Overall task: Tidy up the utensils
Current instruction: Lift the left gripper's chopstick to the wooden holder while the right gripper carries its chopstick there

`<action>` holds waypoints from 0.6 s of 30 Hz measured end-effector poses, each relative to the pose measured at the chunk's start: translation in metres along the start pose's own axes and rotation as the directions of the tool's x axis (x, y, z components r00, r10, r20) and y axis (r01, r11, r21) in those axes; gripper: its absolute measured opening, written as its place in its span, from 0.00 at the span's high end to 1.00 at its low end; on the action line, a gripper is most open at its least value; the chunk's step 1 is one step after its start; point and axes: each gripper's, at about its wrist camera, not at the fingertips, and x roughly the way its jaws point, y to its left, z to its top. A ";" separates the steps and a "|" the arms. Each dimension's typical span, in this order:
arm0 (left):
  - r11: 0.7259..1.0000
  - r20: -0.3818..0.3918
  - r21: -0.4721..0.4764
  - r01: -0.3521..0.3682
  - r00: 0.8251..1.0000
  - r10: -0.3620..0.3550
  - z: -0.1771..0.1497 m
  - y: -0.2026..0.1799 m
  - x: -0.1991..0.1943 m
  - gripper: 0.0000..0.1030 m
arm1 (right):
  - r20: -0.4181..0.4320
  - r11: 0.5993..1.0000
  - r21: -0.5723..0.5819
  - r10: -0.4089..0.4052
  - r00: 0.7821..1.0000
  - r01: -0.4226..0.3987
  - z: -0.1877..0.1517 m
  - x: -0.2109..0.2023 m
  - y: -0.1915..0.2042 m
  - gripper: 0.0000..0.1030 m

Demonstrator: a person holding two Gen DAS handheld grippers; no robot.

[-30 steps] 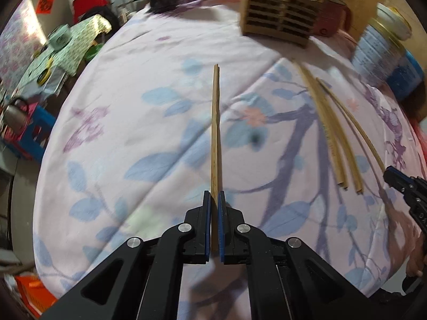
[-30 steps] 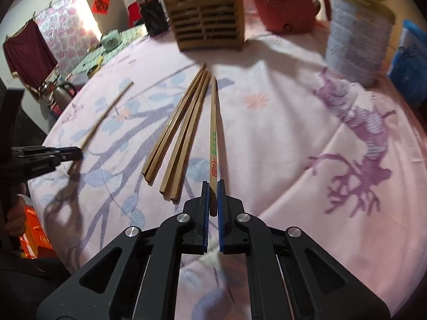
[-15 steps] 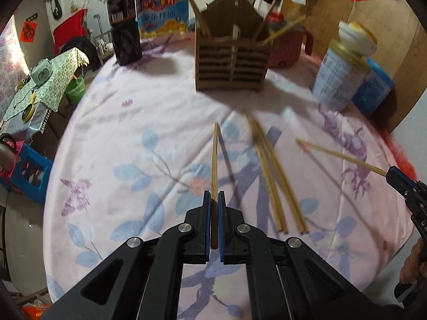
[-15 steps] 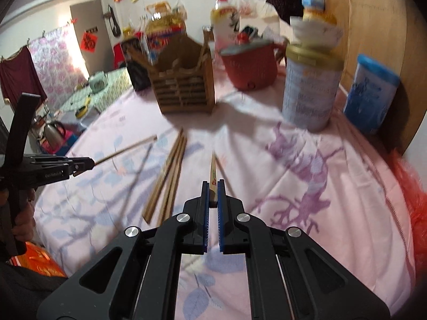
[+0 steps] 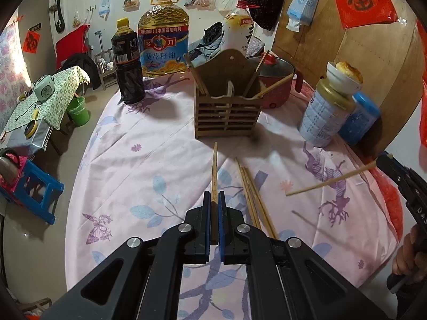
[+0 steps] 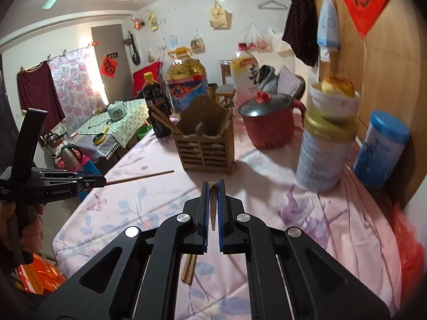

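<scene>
The left hand-held gripper (image 5: 213, 200) is clamped on one chopstick (image 5: 214, 170), the right hand-held gripper (image 6: 213, 186) on another (image 6: 212, 208), each by its end, likely so the free tip can drop into the holder (image 5: 226, 106). The holder stands ahead of both. Spare chopsticks (image 5: 253, 194) lie on the surface (image 5: 138, 165) between.

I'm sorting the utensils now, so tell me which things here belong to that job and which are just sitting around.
Job: chopstick in left gripper; chopstick in right gripper; loose chopsticks; wooden holder.

Bystanders: oil jug, dark bottle, red pot, tin, blue tub.
</scene>
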 end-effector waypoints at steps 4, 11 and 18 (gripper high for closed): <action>1.000 -0.004 0.023 0.014 1.000 -0.014 0.015 -0.003 -0.013 0.95 | 0.041 1.000 -0.016 0.017 0.999 -0.016 0.023 -0.001 0.002 0.94; 0.998 0.036 0.069 0.007 0.999 -0.009 0.066 -0.007 -0.037 0.95 | 0.120 0.998 -0.032 0.055 0.991 -0.051 0.073 0.002 0.003 0.94; 0.997 -0.003 0.079 0.009 1.000 -0.009 0.120 -0.004 -0.023 0.95 | 0.190 0.997 -0.053 0.064 0.980 -0.055 0.122 0.015 0.003 0.94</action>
